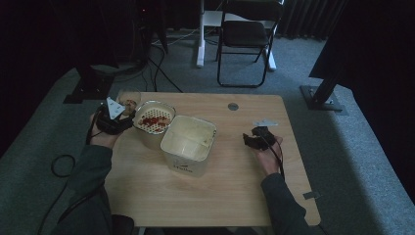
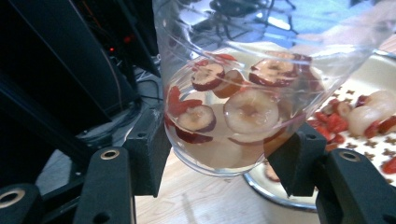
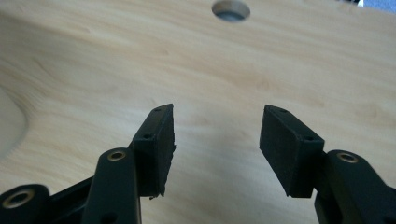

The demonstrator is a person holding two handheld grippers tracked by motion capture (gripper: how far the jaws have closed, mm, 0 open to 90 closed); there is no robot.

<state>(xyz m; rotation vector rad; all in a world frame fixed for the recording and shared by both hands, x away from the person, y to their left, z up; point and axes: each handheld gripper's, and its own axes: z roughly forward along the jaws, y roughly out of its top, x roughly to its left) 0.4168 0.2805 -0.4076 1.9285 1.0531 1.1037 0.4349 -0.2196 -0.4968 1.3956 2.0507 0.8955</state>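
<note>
Holding: the left gripper (image 2: 219,158) is clamped on a clear plastic cup (image 2: 243,107), one black jaw on each side of its lower wall.
Cup contents: sliced red dates (image 2: 252,109) and other bits in pale liquid; the cup looks tipped toward the strainer.
Cup position: upper left of the high view, just beside the perforated metal strainer (image 1: 153,117), which already holds red berries and pale pieces.
Strainer seat: appears to sit in a round container, touching or nearly touching the square cream bin (image 1: 188,145) at centre.
Handling: thin, flexible wall, probably wet and slippery; it likely buckles under a hard squeeze, and the liquid adds weight, so a low grip on the wall suits it.
Right gripper (image 3: 217,140): jaws apart, nothing between them, hovering over bare wooden table (image 3: 289,60) at centre right of the high view, well apart from the cup.
</note>
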